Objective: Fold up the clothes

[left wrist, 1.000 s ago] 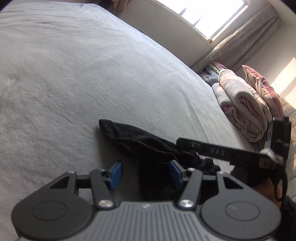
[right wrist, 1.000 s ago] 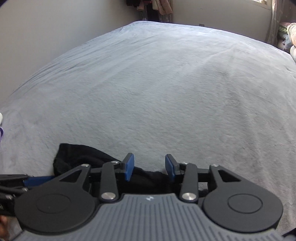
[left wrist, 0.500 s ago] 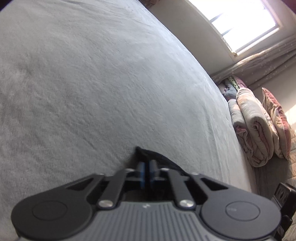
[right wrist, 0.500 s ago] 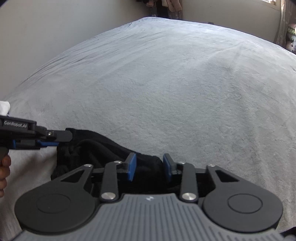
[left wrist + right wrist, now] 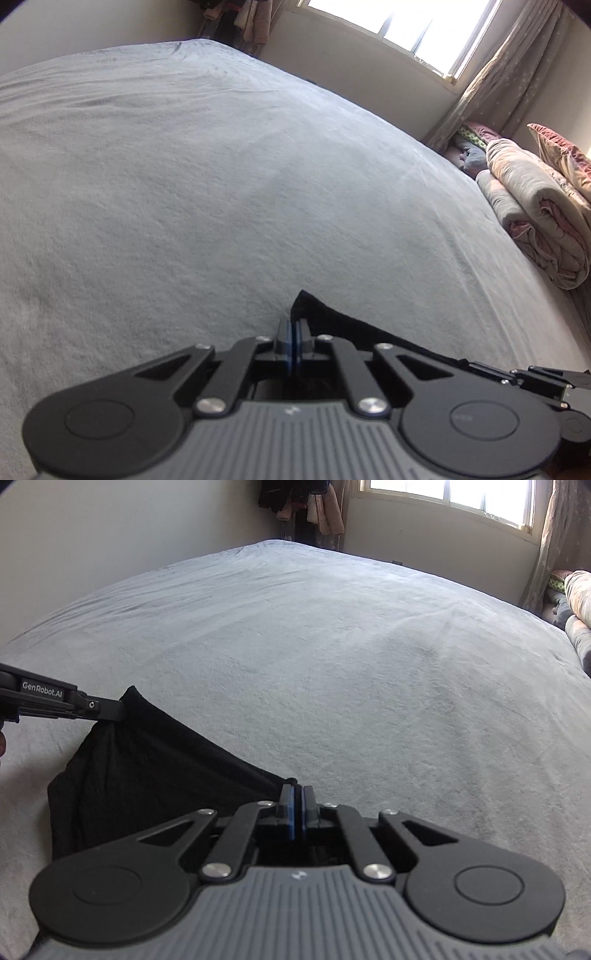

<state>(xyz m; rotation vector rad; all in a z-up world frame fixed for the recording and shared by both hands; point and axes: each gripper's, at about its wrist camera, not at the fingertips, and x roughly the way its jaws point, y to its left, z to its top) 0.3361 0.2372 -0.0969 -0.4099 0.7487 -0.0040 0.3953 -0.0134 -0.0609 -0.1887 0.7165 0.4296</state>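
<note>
A black garment (image 5: 147, 760) lies near the front edge of the grey bed (image 5: 369, 657), stretched between both grippers. My right gripper (image 5: 297, 792) has its blue pads pressed together on the garment's right end, the jaws closing the last bit. My left gripper (image 5: 294, 325) is shut on the other corner of the garment (image 5: 332, 321). In the right wrist view the left gripper's tip (image 5: 110, 710) holds that corner lifted at the left edge. The right gripper's body (image 5: 524, 376) shows low on the right in the left wrist view. Most of the garment under the grippers is hidden.
The grey bed sheet (image 5: 184, 177) stretches far ahead. A rolled quilt (image 5: 535, 214) and a pillow (image 5: 561, 151) lie along the right side. A window with curtain (image 5: 491, 77) is behind; clothes (image 5: 306, 506) hang in the far corner.
Both grippers went from open over the bunched garment to shut on it. The left gripper moved sideways away from the right, and the garment now spreads between them.
</note>
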